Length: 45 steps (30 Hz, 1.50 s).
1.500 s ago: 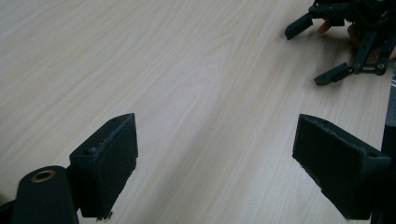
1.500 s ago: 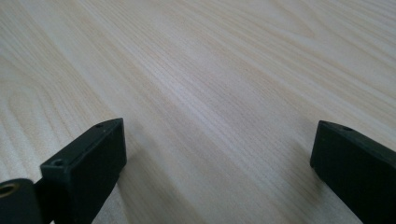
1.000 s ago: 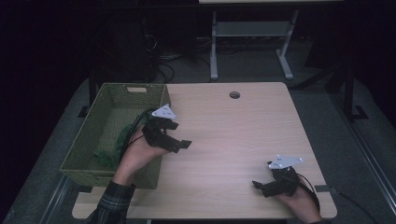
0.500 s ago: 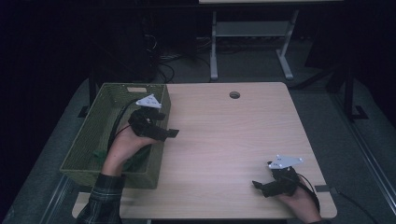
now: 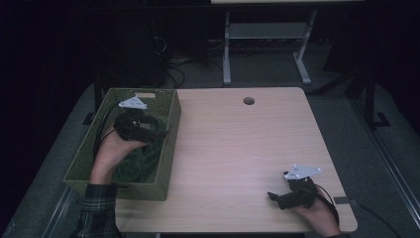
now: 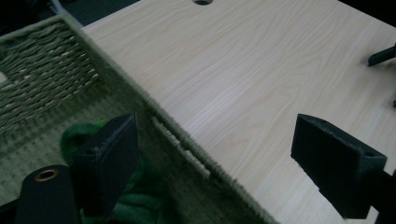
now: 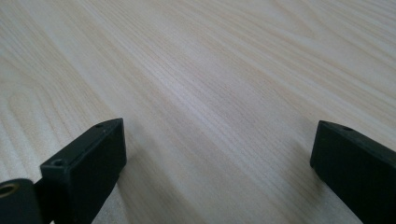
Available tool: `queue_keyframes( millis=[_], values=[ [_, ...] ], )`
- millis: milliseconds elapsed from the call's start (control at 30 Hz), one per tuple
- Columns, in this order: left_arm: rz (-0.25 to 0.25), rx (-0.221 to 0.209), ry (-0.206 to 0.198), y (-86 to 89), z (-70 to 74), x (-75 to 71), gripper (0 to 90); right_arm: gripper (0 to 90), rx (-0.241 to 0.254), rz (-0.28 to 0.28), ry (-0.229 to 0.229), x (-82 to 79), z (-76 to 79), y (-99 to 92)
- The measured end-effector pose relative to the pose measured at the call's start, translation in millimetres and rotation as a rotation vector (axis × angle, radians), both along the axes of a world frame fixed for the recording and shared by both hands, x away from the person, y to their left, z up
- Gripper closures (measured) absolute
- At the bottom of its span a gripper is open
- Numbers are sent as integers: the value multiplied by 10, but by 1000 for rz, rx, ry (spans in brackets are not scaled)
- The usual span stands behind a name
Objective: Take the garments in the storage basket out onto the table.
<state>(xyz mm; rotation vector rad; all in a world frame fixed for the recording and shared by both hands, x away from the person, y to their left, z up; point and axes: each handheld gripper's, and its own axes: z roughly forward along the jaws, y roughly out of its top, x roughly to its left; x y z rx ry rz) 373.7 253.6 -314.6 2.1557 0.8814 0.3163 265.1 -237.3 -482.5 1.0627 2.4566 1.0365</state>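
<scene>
The left gripper hangs over the woven green basket at the table's nine o'clock side, its jaws spread wide and holding nothing; one jaw sits above the basket's inside, the other above the rim and the tabletop. A green cloth lies bunched in the basket, beneath and just beside the jaws. The right gripper rests low on the wooden table at about five o'clock, jaws wide apart and empty.
</scene>
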Motion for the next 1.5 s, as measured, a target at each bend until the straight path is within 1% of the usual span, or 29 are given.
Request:
queue_keyframes(
  millis=[67, 133, 233, 333, 400, 433, 467, 733, 767, 833, 1033, 1100, 1233, 1400, 1500],
  values=[
    [15, 0, 6, 38, -20, 2, 149, 32, 0, 0, 0, 0, 0, 0],
    [15, 11, 12, 75, -42, 13, 149, 32, 0, 0, 0, 0, 0, 0],
    [23, 26, 5, 128, -69, 26, 149, 33, 0, -1, 0, 0, 0, 0],
    [44, 38, 9, 188, -94, 29, 149, 32, 0, -2, 2, -2, 0, 1],
    [57, 37, 12, 235, -114, 34, 149, 33, 1, -1, 3, -2, 0, 1],
    [58, 44, 11, 265, -121, 42, 149, 33, 1, -1, 4, -2, 1, 1],
    [70, 40, 17, 288, -134, 42, 149, 33, 1, -2, 4, -2, 0, 2],
    [116, 78, 24, 504, -231, 86, 149, 33, 1, -1, 3, -2, 0, 1],
    [127, 71, 24, 523, -252, 91, 149, 32, 1, -1, 4, -2, 1, 1],
    [134, 79, 32, 573, -291, 107, 149, 32, 1, -1, 3, -2, 0, 1],
    [169, 86, 68, 703, -425, 160, 148, 32, 1, -2, 4, -2, 1, 2],
    [177, 98, 83, 743, -481, 181, 148, 32, 1, -2, 4, -2, 1, 2],
    [192, 112, 118, 790, -587, 216, 148, 33, 1, -1, 3, -2, 0, 1],
    [206, 137, 150, 835, -687, 244, 148, 33, 1, -2, 4, -2, 0, 2],
    [210, 133, 166, 856, -732, 256, 148, 32, 1, -1, 3, -2, 0, 1]
  ],
)
